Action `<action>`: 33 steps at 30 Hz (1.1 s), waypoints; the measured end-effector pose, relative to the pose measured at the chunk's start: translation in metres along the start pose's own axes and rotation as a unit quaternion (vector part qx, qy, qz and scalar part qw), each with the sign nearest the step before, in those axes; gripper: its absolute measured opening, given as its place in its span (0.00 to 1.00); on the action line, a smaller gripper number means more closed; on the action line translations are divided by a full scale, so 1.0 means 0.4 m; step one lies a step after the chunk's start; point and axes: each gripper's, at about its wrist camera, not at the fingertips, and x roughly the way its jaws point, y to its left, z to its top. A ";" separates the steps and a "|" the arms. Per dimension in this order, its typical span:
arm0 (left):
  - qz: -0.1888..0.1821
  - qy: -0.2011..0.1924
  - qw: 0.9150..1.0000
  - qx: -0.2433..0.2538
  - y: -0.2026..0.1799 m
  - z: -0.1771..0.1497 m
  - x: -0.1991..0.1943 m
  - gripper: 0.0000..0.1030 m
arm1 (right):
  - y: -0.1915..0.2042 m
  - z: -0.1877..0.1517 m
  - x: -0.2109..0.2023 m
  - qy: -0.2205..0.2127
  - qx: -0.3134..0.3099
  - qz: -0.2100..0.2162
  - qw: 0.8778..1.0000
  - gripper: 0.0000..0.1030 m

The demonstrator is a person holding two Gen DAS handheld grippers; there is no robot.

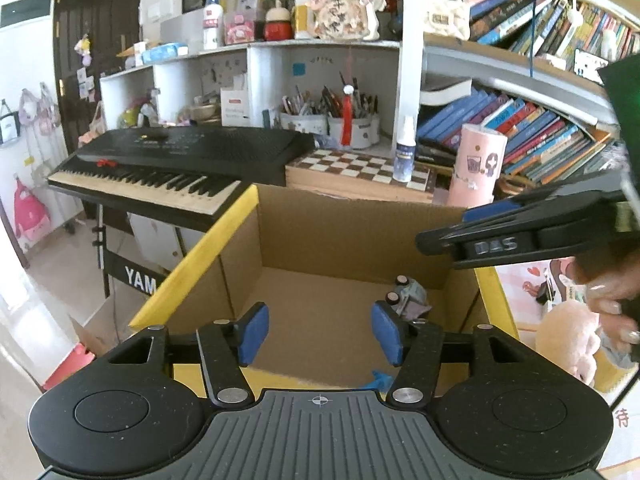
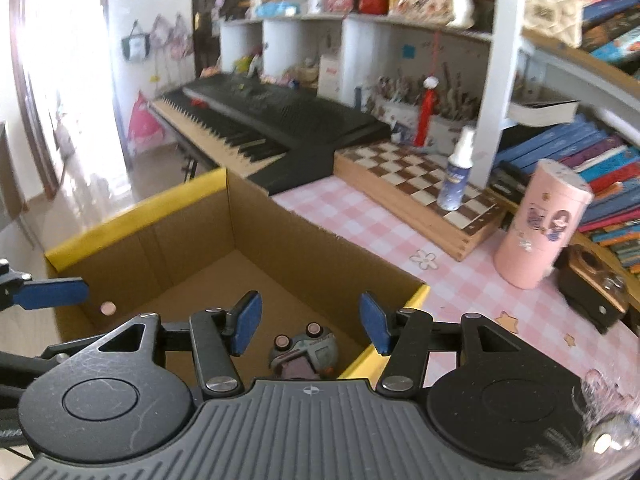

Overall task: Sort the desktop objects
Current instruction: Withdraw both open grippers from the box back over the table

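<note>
both grippers hover over an open cardboard box (image 2: pixel 192 236), left gripper (image 1: pixel 320 330) and right gripper (image 2: pixel 308 322) each parted and holding nothing. a small toy car (image 2: pixel 306 350), possibly tipped over, lies on the box floor. best next: lift clear of the rim (image 2: pixel 132 208), then turn toward the desk (image 2: pixel 360 224).

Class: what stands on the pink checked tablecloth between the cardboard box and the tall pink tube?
Nothing: in the right wrist view, bare pink checked tablecloth separates the yellow-rimmed cardboard box from the tall pink tube.
</note>
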 end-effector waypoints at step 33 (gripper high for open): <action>-0.027 -0.011 0.999 -0.031 0.142 -0.156 -0.214 0.64 | 0.237 -0.304 -0.325 -0.025 0.137 -0.146 0.979 0.52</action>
